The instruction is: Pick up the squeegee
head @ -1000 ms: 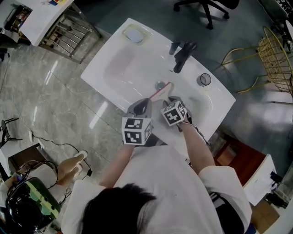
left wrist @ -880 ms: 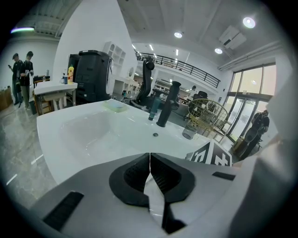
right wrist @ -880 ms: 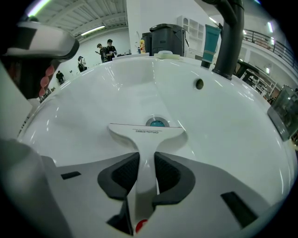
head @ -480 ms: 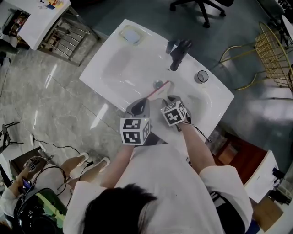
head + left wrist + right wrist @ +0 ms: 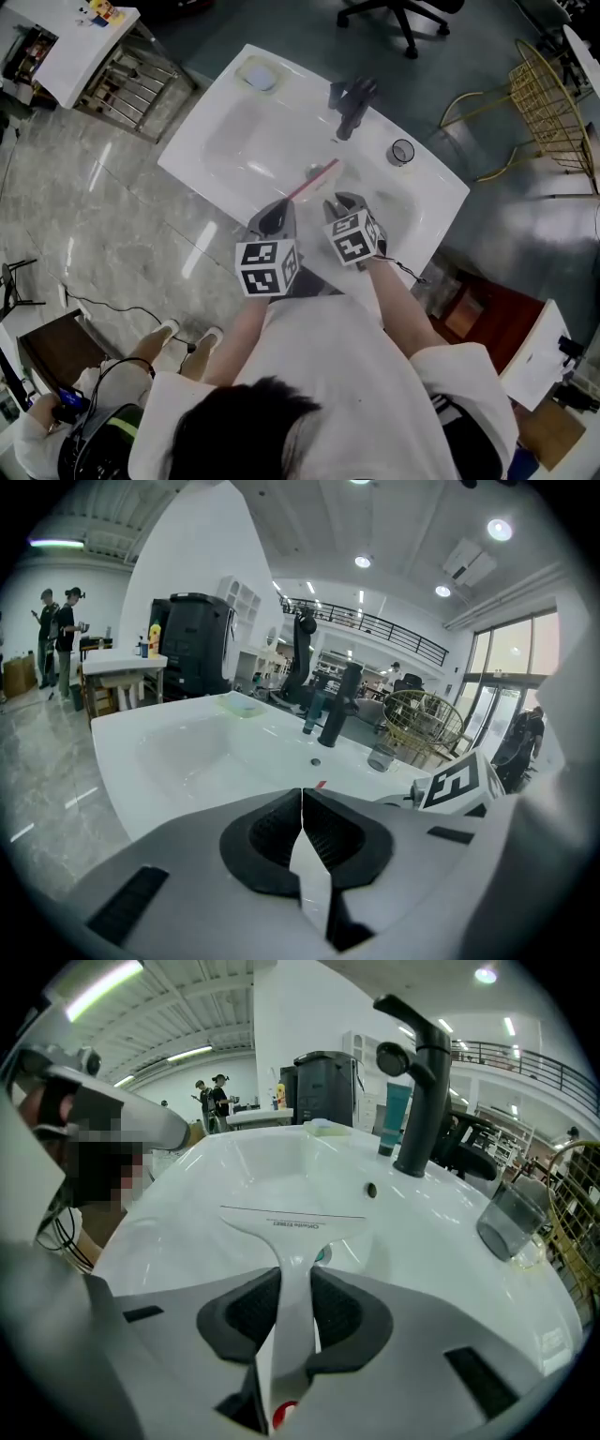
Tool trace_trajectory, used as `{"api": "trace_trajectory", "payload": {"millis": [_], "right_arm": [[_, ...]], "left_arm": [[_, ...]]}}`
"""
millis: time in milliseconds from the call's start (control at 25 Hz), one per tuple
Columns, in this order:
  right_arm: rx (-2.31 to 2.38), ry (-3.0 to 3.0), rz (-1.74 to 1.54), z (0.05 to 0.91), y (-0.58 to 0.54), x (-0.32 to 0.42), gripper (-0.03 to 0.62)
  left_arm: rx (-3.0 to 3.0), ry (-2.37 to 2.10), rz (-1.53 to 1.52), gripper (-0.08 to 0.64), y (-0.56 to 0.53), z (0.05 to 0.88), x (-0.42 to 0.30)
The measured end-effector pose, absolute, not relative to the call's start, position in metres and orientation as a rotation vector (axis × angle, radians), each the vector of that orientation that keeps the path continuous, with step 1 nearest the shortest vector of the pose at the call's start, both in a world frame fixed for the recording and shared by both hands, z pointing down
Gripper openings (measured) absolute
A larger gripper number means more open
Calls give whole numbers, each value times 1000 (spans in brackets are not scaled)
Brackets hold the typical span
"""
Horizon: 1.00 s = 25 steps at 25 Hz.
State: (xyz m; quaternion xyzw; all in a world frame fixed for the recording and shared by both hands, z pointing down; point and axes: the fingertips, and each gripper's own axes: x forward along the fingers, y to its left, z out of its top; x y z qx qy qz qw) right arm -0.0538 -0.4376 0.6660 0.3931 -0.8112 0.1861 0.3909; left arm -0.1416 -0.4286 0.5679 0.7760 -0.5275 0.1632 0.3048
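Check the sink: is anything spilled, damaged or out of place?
Nothing stands out. The squeegee is gripped by the right hand-held gripper over the sink, and the glass stands upright beside the faucet.

White short-sleeved shirt (image 5: 356,375), dark hair (image 5: 234,422). The left gripper (image 5: 281,211) and right gripper (image 5: 342,204) are grey, with black ribbed pads (image 5: 267,841) and black-and-white marker cubes (image 5: 267,267); a thin dark cable (image 5: 405,270) leaves the right.
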Motion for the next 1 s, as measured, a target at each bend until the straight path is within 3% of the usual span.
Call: {"api": "trace_trajectory", "payload": {"millis": [1000], "right_arm": [[1321,-2206,262,539,-411,-18,103]], "left_arm": [[2108,-1471,176,28,-413,496,-134]]}}
